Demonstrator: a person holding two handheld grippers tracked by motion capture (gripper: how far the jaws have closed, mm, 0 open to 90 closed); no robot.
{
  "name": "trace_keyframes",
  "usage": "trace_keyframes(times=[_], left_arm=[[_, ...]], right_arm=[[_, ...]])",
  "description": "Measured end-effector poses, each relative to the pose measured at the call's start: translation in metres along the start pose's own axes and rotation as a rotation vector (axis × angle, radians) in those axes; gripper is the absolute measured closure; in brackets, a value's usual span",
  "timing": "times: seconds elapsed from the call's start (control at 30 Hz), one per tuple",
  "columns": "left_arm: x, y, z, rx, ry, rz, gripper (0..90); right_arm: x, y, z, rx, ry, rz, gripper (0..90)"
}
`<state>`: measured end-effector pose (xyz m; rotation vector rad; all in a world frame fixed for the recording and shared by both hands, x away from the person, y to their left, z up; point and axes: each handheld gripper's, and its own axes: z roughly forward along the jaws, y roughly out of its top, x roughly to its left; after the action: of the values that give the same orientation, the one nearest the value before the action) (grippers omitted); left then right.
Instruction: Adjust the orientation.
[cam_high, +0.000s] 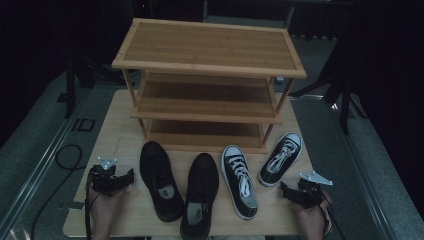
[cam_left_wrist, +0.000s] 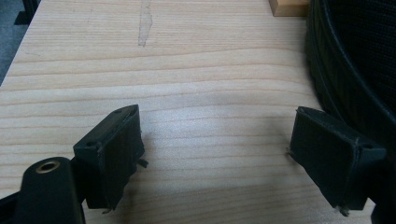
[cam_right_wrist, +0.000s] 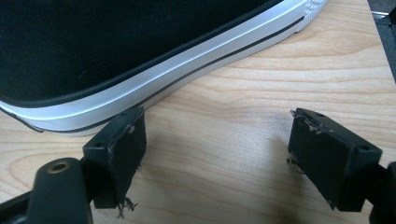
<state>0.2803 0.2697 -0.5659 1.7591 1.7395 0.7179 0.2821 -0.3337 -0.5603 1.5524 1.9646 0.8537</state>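
High view overlooks the table (cam_high: 125, 210); both gripper views skim it closely.

1. An all-black slip-on shoe (cam_high: 159, 180) lies flat on its sole in front of the wooden rack (cam_high: 207, 85), toe toward it, farthest left of the row.
2. Its black mate (cam_high: 200, 194) lies just right of it, toe angled toward the rack, heel nearest the table's front edge.
3. A black canvas sneaker (cam_high: 240, 181) with white laces, toe cap and sole sits upright further right, toe toward the rack.
4. The matching sneaker (cam_high: 281, 159) lies at the rack's right front corner, toe angled up and right.
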Motion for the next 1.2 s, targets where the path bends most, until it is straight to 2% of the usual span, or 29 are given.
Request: trace_keyframes(times=[0.2,0.23,0.5,0.6,0.77,0.9,1.07,1.2], left_arm=[[0.000,0.000,0.000,-0.006,-0.005,0.004,18.1],[0.000,0.000,-0.001,-0.010,-0.009,0.008,23.9],[0.002,0.000,-0.002,-0.017,-0.018,0.011,33.2],[0.002,0.002,-0.003,-0.004,-0.024,0.018,34.9],[0.003,0.002,-0.006,0.010,-0.037,0.020,46.0],[0.002,0.003,-0.008,0.019,-0.072,0.019,50.1],[-0.002,0.003,-0.015,0.038,-0.112,0.049,51.9],[-0.004,0.007,-0.025,0.011,-0.136,0.049,53.3]], right_arm=[[0.000,0.000,0.000,0.000,0.000,0.000,19.1],[0.000,0.000,0.000,0.000,0.000,0.000,19.1],[0.000,0.000,0.000,0.000,0.000,-0.001,19.1],[0.000,0.000,0.000,0.000,0.000,-0.001,19.1],[0.000,0.000,0.000,0.000,0.000,-0.001,19.1],[0.000,0.000,0.000,0.000,0.000,-0.001,19.1],[0.000,0.000,0.000,0.000,0.000,-0.001,19.1],[0.000,0.000,0.000,0.000,0.000,-0.001,19.1]])
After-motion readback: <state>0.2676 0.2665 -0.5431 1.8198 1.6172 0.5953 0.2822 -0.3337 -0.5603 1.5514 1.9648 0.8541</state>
